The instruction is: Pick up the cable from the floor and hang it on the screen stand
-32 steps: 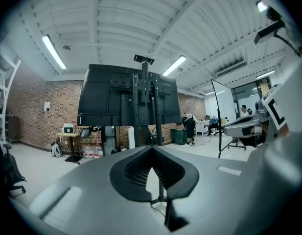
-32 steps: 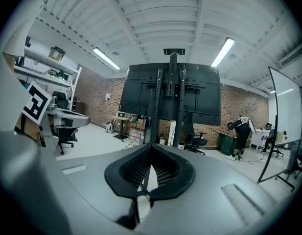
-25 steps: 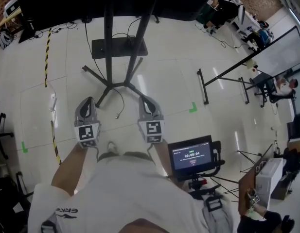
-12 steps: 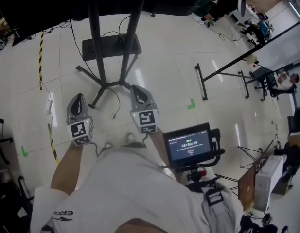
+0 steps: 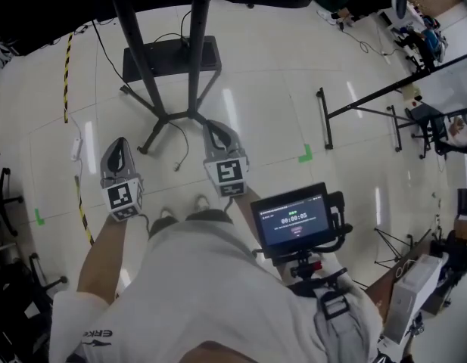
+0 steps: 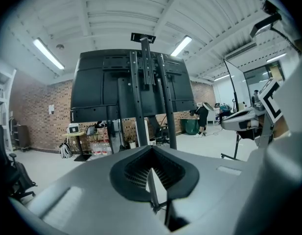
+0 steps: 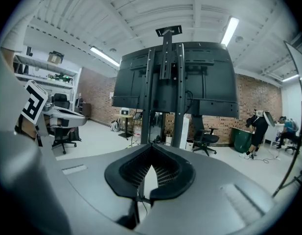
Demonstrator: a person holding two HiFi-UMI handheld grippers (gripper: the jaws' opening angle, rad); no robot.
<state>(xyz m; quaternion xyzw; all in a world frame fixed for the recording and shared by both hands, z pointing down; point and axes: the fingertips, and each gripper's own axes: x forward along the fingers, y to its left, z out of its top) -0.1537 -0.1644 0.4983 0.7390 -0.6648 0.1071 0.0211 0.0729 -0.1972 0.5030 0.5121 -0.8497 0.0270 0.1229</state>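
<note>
A thin dark cable (image 5: 186,148) lies on the pale floor, curling from the foot of the black screen stand (image 5: 195,59) to a loose end between my two grippers. My left gripper (image 5: 119,144) is held left of the cable end, shut and empty. My right gripper (image 5: 215,127) is just right of the cable, close to the stand's splayed legs, also shut and empty. In the left gripper view the shut jaws (image 6: 151,156) point at the stand's posts (image 6: 143,106) and the back of the screen. The right gripper view shows its shut jaws (image 7: 151,159) facing the same stand (image 7: 165,106).
A black box (image 5: 169,57) sits behind the stand's base. Yellow-black tape (image 5: 66,74) and a white power strip (image 5: 77,148) lie at the left. Another black floor frame (image 5: 328,119) and a green tape mark (image 5: 306,155) are to the right. A small monitor (image 5: 294,219) hangs by my hip.
The person has stepped toward the stand, carrying both grippers forward. The stand's legs and the cable now lie closer to the gripper tips. Both jaws stay shut.
</note>
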